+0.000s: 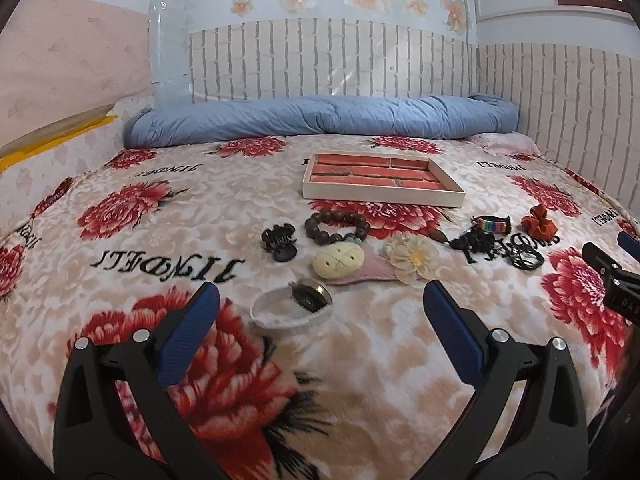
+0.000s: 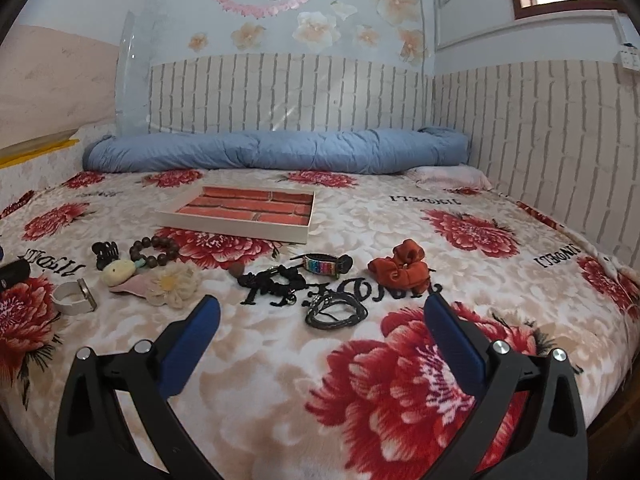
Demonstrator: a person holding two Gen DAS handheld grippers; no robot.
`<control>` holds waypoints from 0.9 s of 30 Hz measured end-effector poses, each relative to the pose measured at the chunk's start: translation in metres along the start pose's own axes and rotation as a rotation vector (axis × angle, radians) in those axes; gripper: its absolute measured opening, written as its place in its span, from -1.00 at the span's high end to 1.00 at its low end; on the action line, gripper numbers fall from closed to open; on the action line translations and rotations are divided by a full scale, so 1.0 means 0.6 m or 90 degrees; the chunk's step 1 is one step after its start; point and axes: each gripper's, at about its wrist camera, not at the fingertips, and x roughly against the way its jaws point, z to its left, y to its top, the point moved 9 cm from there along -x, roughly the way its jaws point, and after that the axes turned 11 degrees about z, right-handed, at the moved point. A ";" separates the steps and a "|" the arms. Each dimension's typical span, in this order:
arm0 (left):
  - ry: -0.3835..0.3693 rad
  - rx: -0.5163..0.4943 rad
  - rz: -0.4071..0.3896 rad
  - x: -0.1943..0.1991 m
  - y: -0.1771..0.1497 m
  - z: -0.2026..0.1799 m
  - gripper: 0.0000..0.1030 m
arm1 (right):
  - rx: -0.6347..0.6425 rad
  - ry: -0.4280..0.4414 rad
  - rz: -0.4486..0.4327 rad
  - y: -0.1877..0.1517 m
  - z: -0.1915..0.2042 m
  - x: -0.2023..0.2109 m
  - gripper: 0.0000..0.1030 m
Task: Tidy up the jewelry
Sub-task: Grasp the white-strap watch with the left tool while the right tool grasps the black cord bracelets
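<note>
Currently both grippers hover above a floral blanket [image 1: 360, 340] with nothing between their blue fingers. The left gripper [image 1: 320, 300] has its jaws spread wide apart, and just beyond it lies a white watch [image 1: 290, 308]. The right gripper [image 2: 322, 316] is likewise spread wide, with a coil of black cords [image 2: 336, 312] lying between and just past its fingertips.

Farther off, the jewelry lies in a loose row across the blanket: a black hair claw [image 1: 279, 242], a brown bead bracelet [image 1: 334, 227], a cream flower [image 1: 414, 258], a rainbow-striped band [image 2: 325, 267] and, at the right end, an orange scrunchie [image 2: 402, 268]. Beyond the row sits a shallow white tray [image 1: 384, 196] with a brick-patterned floor, holding nothing. A rolled blue quilt [image 1: 320, 118] lies along the far wall.
</note>
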 end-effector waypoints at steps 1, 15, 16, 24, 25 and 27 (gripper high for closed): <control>0.009 -0.005 0.001 -0.008 0.006 0.006 -0.91 | 0.000 -0.008 0.005 0.003 -0.005 -0.010 -0.93; 0.051 0.016 0.080 -0.121 0.028 0.096 -0.91 | -0.006 -0.026 0.130 0.003 -0.066 -0.175 -0.93; 0.052 0.017 0.086 -0.126 0.025 0.099 -0.91 | -0.015 -0.024 0.138 0.000 -0.071 -0.184 -0.92; 0.057 0.009 0.125 -0.166 0.009 0.121 -0.91 | -0.028 -0.020 0.218 -0.022 -0.077 -0.247 -0.51; 0.051 0.012 0.139 -0.174 0.004 0.123 -0.91 | -0.027 -0.020 0.229 -0.025 -0.075 -0.255 -0.47; 0.045 0.017 0.152 -0.183 0.001 0.126 -0.91 | -0.025 -0.020 0.247 -0.031 -0.073 -0.268 -0.41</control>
